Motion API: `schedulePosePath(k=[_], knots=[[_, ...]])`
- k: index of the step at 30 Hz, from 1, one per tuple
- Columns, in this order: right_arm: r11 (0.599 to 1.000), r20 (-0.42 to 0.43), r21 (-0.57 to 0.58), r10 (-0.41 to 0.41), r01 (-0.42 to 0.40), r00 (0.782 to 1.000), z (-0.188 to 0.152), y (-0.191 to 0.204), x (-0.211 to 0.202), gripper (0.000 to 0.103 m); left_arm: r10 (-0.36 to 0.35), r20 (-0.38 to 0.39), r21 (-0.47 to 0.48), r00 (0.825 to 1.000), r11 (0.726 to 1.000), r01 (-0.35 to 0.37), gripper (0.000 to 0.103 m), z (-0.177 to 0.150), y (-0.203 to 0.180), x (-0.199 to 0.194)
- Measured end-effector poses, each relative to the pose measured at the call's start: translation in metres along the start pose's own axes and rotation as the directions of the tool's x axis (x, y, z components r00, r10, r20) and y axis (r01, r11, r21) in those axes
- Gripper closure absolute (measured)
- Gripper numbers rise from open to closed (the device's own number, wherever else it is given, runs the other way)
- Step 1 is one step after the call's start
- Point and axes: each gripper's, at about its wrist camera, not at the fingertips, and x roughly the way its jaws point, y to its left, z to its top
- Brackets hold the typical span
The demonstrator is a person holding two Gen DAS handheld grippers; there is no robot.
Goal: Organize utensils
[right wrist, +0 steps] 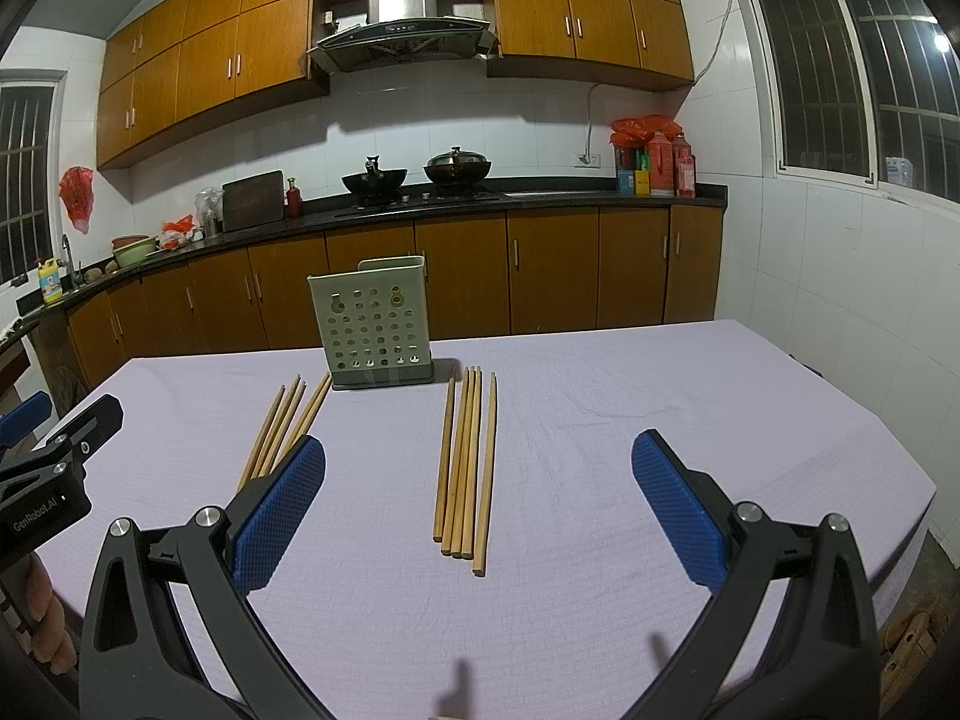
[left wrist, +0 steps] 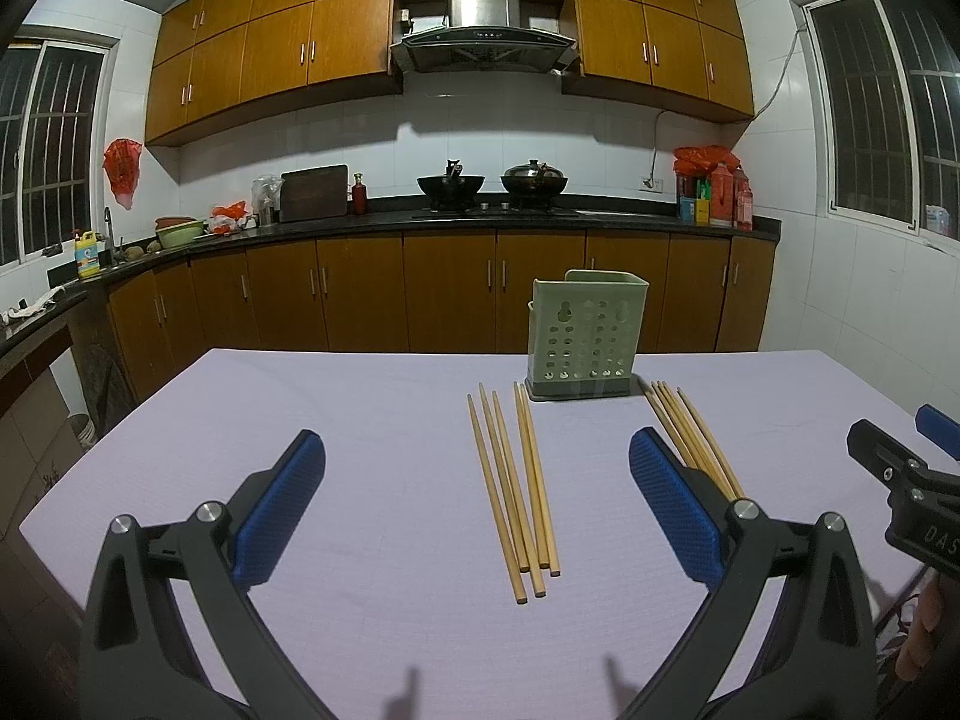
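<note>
A pale green perforated utensil holder (left wrist: pixel 585 336) (right wrist: pixel 375 324) stands upright on the lilac tablecloth. Two bundles of wooden chopsticks lie flat in front of it. The left bundle (left wrist: pixel 516 486) (right wrist: pixel 282 426) lies between the fingers of my left gripper (left wrist: pixel 477 450), which is open, empty and held above the cloth. The right bundle (right wrist: pixel 465 462) (left wrist: pixel 696 438) lies between the fingers of my right gripper (right wrist: pixel 480 450), also open and empty. In the left wrist view the right bundle is partly hidden behind my right finger pad (left wrist: pixel 672 504). The holder looks empty from here.
The table (left wrist: pixel 360 420) (right wrist: pixel 660 396) has edges near on both sides. Behind it runs a kitchen counter (left wrist: pixel 480 219) with woks, bottles and bowls. The right gripper's body (left wrist: pixel 906 480) shows at the left view's right edge; the left gripper's body (right wrist: pixel 48 468) at the right view's left edge.
</note>
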Motion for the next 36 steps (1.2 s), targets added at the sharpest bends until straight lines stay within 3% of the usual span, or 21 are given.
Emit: schedulePosePath(k=[36], knots=[[1.0, 0.0, 0.001, 0.0, 0.0, 1.0, 0.0008, 0.001, -0.0007, 0.002, 0.0, -0.002, 0.001, 1.0, 1.0, 0.0, 0.004, -0.0031, 0.0004, 0.0008]])
